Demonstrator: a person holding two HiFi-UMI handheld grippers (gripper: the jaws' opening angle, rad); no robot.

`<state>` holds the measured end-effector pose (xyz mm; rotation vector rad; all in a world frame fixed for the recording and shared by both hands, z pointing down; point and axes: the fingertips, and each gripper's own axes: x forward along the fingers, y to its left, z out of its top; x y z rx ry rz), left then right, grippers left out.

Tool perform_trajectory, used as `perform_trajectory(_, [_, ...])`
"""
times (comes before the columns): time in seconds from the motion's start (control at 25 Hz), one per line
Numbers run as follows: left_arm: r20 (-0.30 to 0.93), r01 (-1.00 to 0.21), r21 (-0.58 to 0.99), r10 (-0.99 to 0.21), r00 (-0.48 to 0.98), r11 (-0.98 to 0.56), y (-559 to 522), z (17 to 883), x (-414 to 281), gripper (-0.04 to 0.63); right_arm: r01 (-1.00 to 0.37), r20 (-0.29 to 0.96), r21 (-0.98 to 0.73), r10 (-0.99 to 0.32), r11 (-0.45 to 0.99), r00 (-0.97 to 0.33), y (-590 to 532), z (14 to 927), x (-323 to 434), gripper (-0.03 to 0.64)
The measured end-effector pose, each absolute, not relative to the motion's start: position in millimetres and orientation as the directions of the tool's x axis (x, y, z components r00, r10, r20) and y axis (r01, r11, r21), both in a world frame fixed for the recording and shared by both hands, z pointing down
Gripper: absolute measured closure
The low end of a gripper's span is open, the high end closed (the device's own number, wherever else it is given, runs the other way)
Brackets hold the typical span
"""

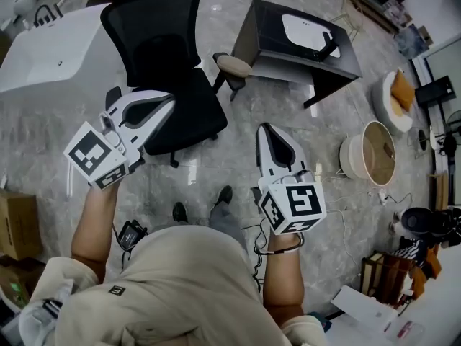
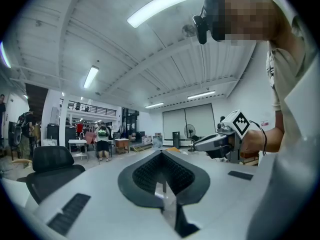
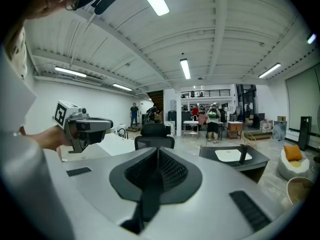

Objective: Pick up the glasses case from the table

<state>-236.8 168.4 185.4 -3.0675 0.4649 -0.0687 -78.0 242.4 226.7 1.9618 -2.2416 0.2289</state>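
The glasses case (image 1: 328, 45) shows only as a small dark oblong at the edge of a white oval mat (image 1: 302, 29) on the dark table (image 1: 270, 20); its details are too small to tell. Both grippers are well apart from it, held level above the floor. The right gripper (image 1: 265, 128) points towards the table with its jaws pressed together and nothing between them. The left gripper (image 1: 169, 101), beside a black office chair (image 1: 169, 71), is likewise closed and empty.
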Motion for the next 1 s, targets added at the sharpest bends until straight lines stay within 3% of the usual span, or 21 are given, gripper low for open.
perform_trajectory(1.0, [0.096,-0.534,-0.074,-0.539,0.837,-0.842,123,176,-146,0.581,-0.914,0.192,-0.089,-0.894,0.395,-0.405,142,226,23,0.591])
